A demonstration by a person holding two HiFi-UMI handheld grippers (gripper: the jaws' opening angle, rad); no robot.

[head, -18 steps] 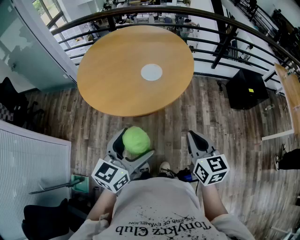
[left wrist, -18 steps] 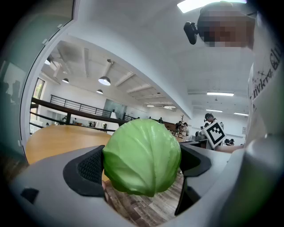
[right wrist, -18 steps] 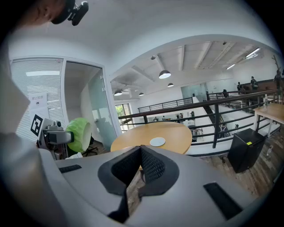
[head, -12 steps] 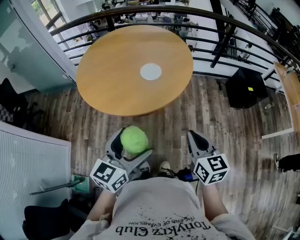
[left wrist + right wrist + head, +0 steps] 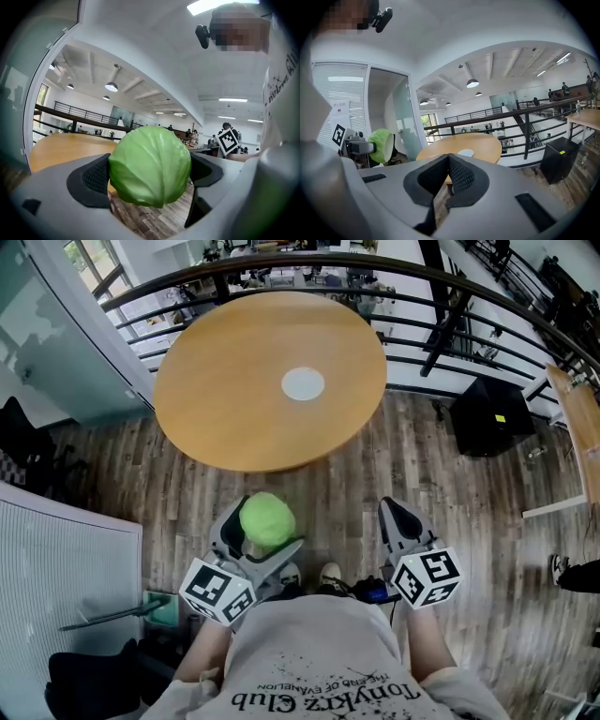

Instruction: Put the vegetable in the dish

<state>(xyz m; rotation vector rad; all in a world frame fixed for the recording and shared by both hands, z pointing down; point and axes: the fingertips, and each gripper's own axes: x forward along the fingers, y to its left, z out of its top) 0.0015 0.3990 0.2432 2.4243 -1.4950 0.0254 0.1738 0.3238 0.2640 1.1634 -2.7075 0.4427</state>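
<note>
Vegetable: round pale green cabbage (image 5: 267,519) clamped in the left gripper (image 5: 263,534), above the wood-plank floor (image 5: 450,512), short of the table.
Left gripper: jaws spread wide, pads pressing both sides of the cabbage.
Right gripper (image 5: 397,520): jaws closed together, nothing between them.
Dish: small flat white round dish (image 5: 303,384) mid-top on the round wooden table (image 5: 225,399), well apart from the cabbage.

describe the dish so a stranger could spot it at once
Find the big round orange-brown wooden table in front of the person. Near its middle, slightly right, lies a small flat white round dish; it is the only thing on the tabletop.
</note>
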